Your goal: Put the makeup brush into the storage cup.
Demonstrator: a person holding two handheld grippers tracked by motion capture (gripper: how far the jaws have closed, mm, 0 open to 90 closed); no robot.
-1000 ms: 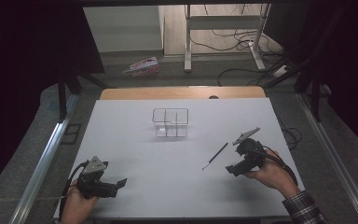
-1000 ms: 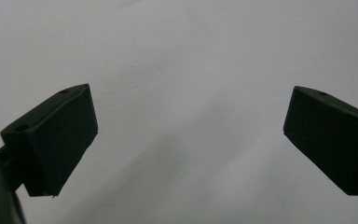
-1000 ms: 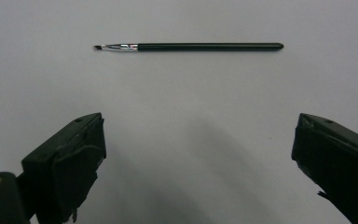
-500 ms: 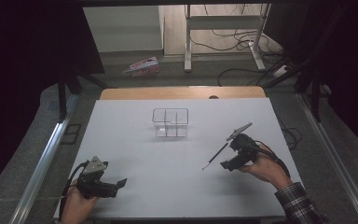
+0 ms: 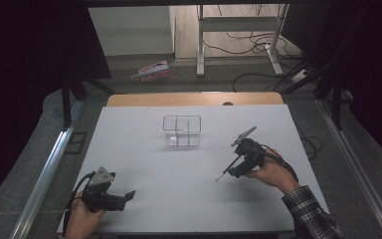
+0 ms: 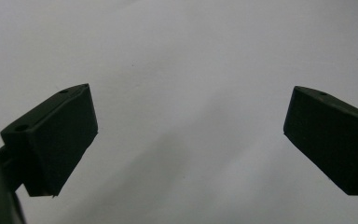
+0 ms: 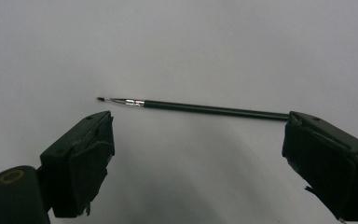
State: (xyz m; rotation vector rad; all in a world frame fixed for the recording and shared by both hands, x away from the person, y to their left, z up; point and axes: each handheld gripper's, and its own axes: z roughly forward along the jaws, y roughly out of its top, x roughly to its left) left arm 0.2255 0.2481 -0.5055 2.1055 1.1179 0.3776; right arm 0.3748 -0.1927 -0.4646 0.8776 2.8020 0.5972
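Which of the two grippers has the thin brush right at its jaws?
The right gripper: the thin brush lies on the table just beyond its open jaws. The left gripper faces bare table.

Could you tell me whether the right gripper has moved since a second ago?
Yes. The right gripper has shifted left, nearer the clear plastic divided box, over the thin black paintbrush.

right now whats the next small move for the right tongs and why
Probably ease the right tongs a little forward and down over the thin brush, then close. The jaws stand open, the brush lies flat on the white table just beyond their tips, and nothing is gripped yet.
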